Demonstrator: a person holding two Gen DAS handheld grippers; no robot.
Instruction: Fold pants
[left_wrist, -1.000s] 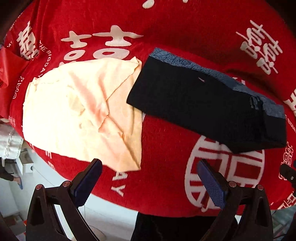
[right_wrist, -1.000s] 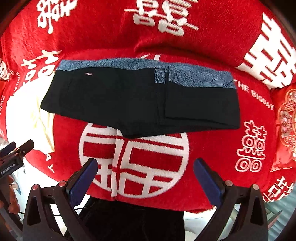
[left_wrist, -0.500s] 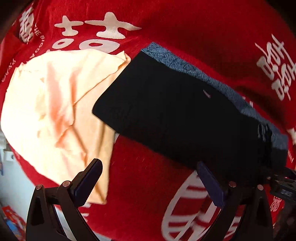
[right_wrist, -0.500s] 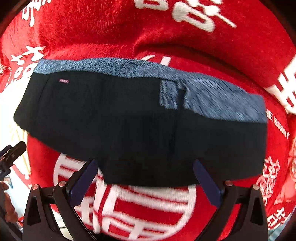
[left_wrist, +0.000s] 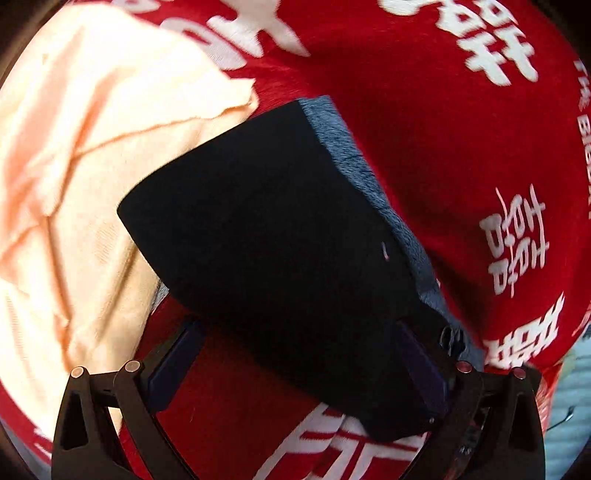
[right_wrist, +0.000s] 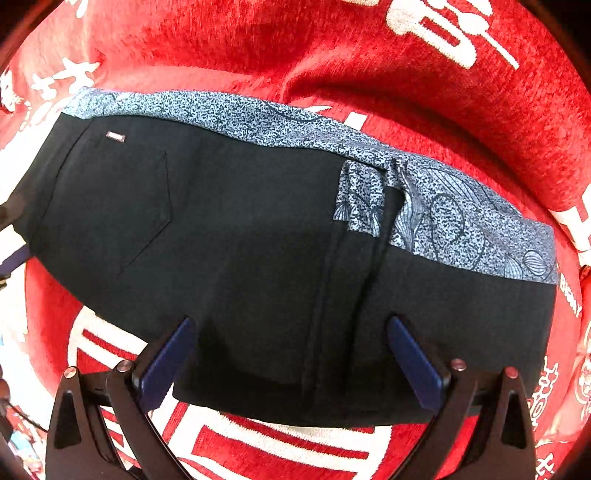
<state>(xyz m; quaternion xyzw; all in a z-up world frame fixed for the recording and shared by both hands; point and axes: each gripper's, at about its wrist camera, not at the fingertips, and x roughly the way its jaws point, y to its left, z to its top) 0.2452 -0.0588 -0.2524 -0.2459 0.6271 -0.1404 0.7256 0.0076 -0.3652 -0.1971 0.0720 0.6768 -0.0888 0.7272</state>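
Note:
The pants (right_wrist: 240, 243) are black with a blue-grey patterned band along the far edge, folded and lying flat on the red blanket (right_wrist: 369, 74). In the left wrist view they (left_wrist: 277, 240) run diagonally from the centre to the lower right. My left gripper (left_wrist: 295, 362) is open, its jaws straddling the near edge of the pants at their left end. My right gripper (right_wrist: 291, 354) is open, low over the near edge at the middle of the pants, one jaw on each side of the folded seam.
A pale peach garment (left_wrist: 74, 184) lies flat on the blanket just left of the pants, partly under their corner. The red blanket (left_wrist: 461, 129) carries white characters and covers the whole surface, with its near edge just behind my grippers.
Both grippers have moved forward and down toward the pants, which now fill much more of each view. The left gripper has swung rightward over the pants' left end. Both stay open.

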